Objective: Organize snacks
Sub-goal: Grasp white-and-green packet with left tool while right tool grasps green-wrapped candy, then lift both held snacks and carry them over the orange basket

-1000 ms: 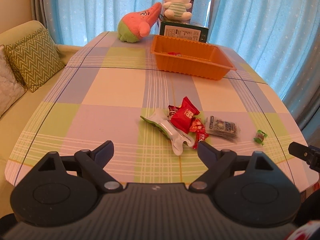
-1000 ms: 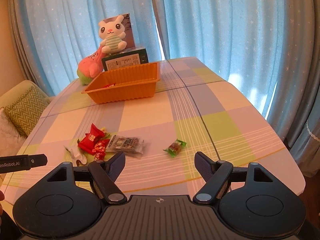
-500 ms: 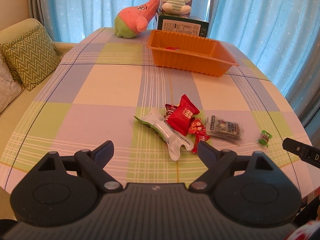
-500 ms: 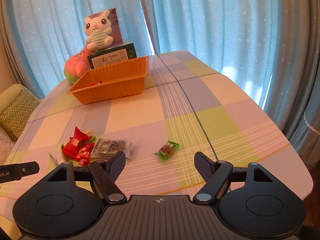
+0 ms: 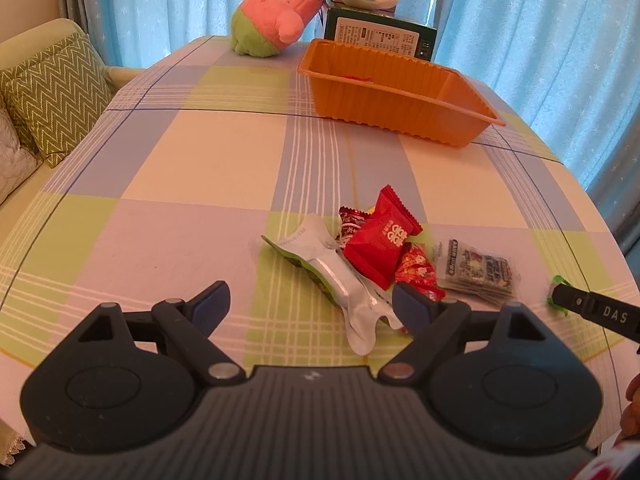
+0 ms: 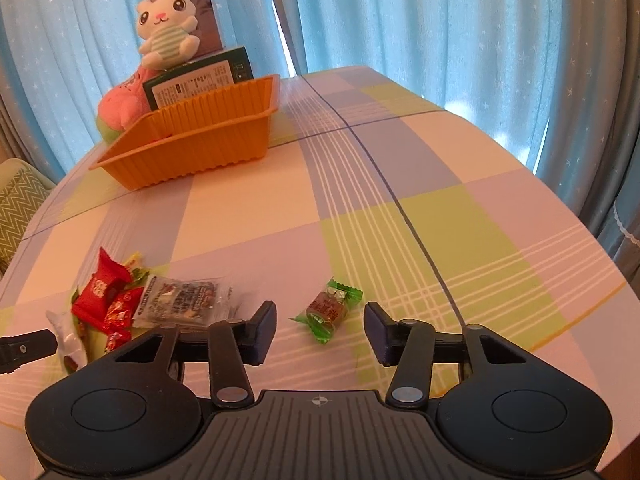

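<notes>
A heap of snacks lies on the checked tablecloth: a silver-green packet [image 5: 340, 276], a red packet [image 5: 380, 240], small red sweets [image 5: 418, 270] and a clear printed packet [image 5: 476, 270]. My left gripper [image 5: 310, 304] hovers wide open over the silver-green packet's near end, its jaws just starting to close. A green-wrapped candy [image 6: 328, 312] lies apart to the right. My right gripper [image 6: 320, 330] straddles it with jaws closing, the pads still clear of the wrapper. An orange tray [image 5: 396, 92] at the back holds a small red item.
Behind the tray stand a dark green box [image 5: 378, 36], a pink-green plush [image 5: 276, 20] and a white plush bunny [image 6: 166, 26]. A sofa with a zigzag cushion [image 5: 56, 92] is on the left. Blue curtains surround the table, whose near edge lies close below the grippers.
Both grippers have come down and closer to the snacks. The right jaws have narrowed around the green candy. The left jaws look almost as wide as before.
</notes>
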